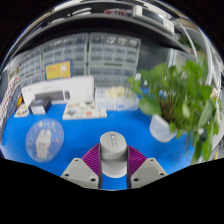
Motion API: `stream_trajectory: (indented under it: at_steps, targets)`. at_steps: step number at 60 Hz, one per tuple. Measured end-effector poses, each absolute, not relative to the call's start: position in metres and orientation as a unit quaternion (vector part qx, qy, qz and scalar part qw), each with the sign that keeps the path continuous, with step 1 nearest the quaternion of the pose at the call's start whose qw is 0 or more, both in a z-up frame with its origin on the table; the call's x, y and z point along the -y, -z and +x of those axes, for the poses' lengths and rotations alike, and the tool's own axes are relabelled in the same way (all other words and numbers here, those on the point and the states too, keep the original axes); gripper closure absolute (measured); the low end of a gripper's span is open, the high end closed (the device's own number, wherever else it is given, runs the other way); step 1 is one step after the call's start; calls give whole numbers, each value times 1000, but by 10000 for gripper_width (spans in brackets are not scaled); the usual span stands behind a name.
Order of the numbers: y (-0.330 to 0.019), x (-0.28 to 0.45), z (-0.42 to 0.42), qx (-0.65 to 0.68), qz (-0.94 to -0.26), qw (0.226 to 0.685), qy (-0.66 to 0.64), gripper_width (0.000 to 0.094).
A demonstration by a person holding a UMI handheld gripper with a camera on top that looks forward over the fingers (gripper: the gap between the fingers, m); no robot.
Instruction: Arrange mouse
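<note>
We saw the gripper (114,172) clamped on the mouse (113,153), a pale grey body held between the 2 fingers with the purple pads (96,157) pressing on its flanks. The mouse appeared lifted above the blue mat (90,135), though we could not tell how far.

We judged the step in hand to be carrying the mouse to its resting place on the mat. To do it well, we thought the grip should stay even on both flanks, the mouse kept level, and the lowering slow until its underside met the mat before the fingers parted.

For room, open blue mat lay just ahead of the fingers. A round clear disc (44,138) sat ahead to the left, near enough to mind. A potted plant (180,92) in a white pot crowded the right, its leaves reaching over the mat. White boxes (62,96) and small items stood well beyond, along the far edge.
</note>
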State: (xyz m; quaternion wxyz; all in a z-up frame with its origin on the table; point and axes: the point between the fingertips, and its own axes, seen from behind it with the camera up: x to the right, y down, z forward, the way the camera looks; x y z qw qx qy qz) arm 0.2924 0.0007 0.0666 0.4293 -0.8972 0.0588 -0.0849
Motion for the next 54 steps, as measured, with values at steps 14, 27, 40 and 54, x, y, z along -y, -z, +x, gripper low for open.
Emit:
stream_trajectory:
  at_steps: [14,27,40,54]
  targets:
    - [-230,-74,217,-51,-835,536,110,601]
    - [-205,-121,82,-8,-850,523,64,605]
    - [-57,-117,30,3,-909,415,44,605]
    - [1,-97,32,7,-920,387,66,581]
